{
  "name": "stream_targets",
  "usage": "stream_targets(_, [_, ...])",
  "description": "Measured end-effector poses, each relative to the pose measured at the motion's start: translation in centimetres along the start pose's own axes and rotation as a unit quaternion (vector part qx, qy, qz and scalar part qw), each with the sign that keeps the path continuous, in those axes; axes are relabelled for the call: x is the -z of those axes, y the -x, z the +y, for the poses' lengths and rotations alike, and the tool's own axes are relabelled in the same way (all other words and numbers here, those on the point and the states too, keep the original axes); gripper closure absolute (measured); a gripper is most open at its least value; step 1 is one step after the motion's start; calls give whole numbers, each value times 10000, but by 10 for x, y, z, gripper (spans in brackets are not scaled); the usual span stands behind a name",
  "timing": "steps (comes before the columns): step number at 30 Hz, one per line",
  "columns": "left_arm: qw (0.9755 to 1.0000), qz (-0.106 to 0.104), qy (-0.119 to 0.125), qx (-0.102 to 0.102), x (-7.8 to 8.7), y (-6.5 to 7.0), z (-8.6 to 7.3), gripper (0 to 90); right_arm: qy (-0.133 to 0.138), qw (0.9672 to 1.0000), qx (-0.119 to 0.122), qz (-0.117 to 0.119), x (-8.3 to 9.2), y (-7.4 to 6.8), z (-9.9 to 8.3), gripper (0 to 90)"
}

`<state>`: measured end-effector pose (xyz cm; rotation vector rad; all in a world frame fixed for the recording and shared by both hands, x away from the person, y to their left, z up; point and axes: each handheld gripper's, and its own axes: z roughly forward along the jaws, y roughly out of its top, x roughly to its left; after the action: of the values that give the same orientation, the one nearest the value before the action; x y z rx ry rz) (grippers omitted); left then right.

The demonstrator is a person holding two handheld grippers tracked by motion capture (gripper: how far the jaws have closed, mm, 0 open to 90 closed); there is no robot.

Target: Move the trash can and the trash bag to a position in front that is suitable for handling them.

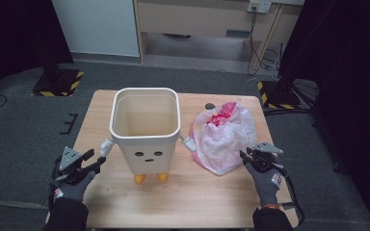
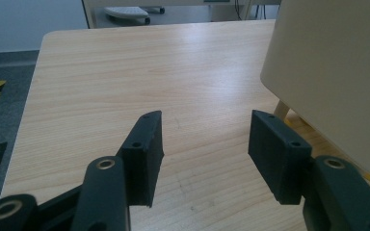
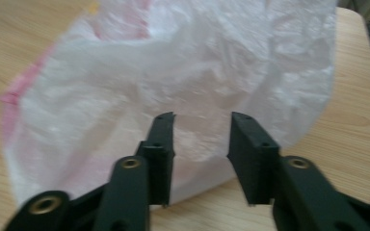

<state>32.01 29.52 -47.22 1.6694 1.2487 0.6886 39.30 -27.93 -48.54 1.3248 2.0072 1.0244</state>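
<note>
A cream bin (image 1: pixel 149 156) with a drawn face, small white arms and orange feet stands upright at the middle of the wooden table (image 1: pixel 197 197). Right of it lies a crumpled white and pink plastic bag (image 1: pixel 224 137). My left gripper (image 1: pixel 98 158) hovers at the front left, open, its tips near the bin's left arm. In the left gripper view the jaws (image 2: pixel 204 134) stand apart over bare wood, with the bin (image 2: pixel 327 72) at the right. My right gripper (image 1: pixel 244 156) is at the bag's right edge, open. In the right gripper view the bag (image 3: pixel 183 62) lies just beyond the gripper (image 3: pixel 200 139), not pinched.
A small dark object (image 1: pixel 210 106) lies behind the bag near the table's far edge. Beyond the table are a wooden desk (image 1: pixel 197 19) and two stand bases with yellow-black tape (image 1: pixel 58 82) (image 1: pixel 279 96) on the grey floor.
</note>
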Motion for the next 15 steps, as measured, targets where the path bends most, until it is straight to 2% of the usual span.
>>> stream_targets(3, [10000,3,-13,-25,-1,1,0,457,55,9999,-89,16,-4,-6,0,397])
stream_targets(6, [10000,17,-6,-30,-1,1,0,457,105,9998,-91,125,-11,-13,2,349])
stream_targets(9, [10000,25,-17,-24,-2,0,0,456,355,9990,-37,263,-17,-24,6,333])
stream_targets(11, [10000,15,-20,-35,-2,1,0,456,278,9993,177,201,-24,-32,8,336])
stream_targets(13, [10000,18,-20,-56,-2,1,0,455,60,9989,456,79,-32,-37,7,352])
stream_targets(15, [10000,16,-15,-50,-2,1,0,455,-167,9982,578,-8,-39,-40,5,381])
